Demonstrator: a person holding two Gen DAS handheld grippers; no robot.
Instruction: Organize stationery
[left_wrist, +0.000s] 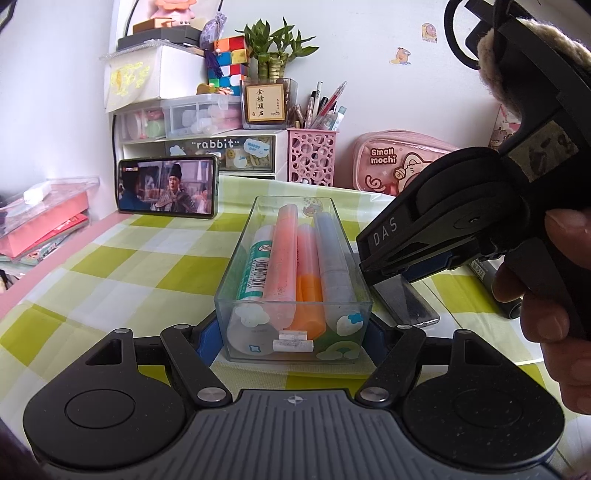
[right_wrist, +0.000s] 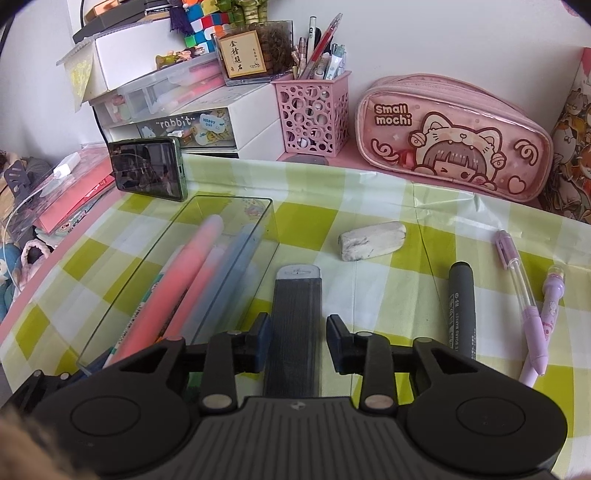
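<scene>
The left gripper (left_wrist: 293, 332) is clenched on the near end of a clear box (left_wrist: 255, 236), its blue pads pressed against the box's two side walls. The right gripper (right_wrist: 297, 338) straddles a dark flat case (right_wrist: 297, 314) that lies on the cloth; the left finger (right_wrist: 258, 341) sits at the case's edge, the right finger (right_wrist: 338, 341) stands apart from it, so the jaws are loose and grasp nothing.

The box's long axis runs away from the left camera toward the back wall. Inside it lie highlighters (left_wrist: 282, 254), pink, orange and grey-blue, and a glue stick (left_wrist: 255, 262), all lengthwise along the box. The case lies just right of the box, roughly parallel to it, its silver tip pointing toward the wall. Beyond that tip an eraser (right_wrist: 371, 240) lies crosswise. Further right a grey marker (right_wrist: 461, 306) and two purple pens (right_wrist: 528, 314) lie roughly parallel to the case.

Everything sits on a green-and-white checked cloth (left_wrist: 122, 269) over a pink desk. At the back, against a white wall, stand a phone (left_wrist: 168, 184) showing video, white drawers (left_wrist: 229, 147) topped with clear boxes, a puzzle cube and a plant, a pink pen cup (left_wrist: 312, 157), and a pink pencil pouch (right_wrist: 454, 144). A hand (left_wrist: 546, 288) grips the right gripper's handle.
</scene>
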